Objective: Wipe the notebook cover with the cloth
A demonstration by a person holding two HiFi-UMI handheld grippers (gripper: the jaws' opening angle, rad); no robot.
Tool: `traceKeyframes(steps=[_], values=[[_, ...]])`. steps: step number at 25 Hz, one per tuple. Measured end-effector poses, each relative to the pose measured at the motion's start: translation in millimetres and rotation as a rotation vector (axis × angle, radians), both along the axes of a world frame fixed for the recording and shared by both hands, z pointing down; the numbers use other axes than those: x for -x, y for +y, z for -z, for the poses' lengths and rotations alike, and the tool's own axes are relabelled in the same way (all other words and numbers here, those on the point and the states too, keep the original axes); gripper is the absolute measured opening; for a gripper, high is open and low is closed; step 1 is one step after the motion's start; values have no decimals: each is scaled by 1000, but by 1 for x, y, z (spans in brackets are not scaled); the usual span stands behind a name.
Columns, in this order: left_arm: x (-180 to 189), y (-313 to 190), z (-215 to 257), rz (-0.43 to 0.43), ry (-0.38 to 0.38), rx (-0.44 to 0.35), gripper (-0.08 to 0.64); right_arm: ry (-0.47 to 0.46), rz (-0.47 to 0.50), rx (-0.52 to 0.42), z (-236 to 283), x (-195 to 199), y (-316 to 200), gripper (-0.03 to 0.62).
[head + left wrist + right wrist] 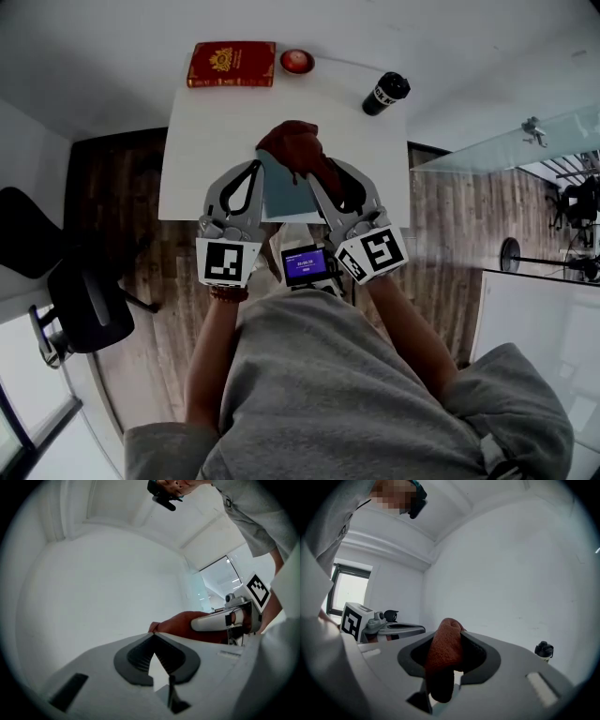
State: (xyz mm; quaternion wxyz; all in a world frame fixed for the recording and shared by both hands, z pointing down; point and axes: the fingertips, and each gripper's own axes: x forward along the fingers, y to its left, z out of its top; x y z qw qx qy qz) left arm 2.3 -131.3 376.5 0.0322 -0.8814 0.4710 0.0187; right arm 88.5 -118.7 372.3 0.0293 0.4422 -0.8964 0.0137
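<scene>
A blue-grey notebook [279,192] lies at the front edge of the white table [206,141]. A rust-red cloth [295,145] is bunched on its far end. My right gripper [315,174] is shut on the cloth [443,663], which fills the jaws and hangs down between them. My left gripper [257,167] sits at the notebook's left edge. Its jaws [153,634] are shut tip to tip, and nothing shows between them. From the left gripper view, the cloth [180,620] and the right gripper [211,620] are just beyond the tips.
At the table's far edge lie a red book [231,64] and a small red bowl [296,62]. A black bottle [385,93] stands at the far right. A black chair [75,291] is on the floor to the left, and a glass panel [506,150] is to the right.
</scene>
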Motion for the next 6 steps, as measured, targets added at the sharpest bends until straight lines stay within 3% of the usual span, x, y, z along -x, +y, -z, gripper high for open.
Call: traceKeyframes(steps=[6], values=[[1, 4, -8, 11, -42, 8, 1, -7, 28, 2, -2, 7, 6, 132]])
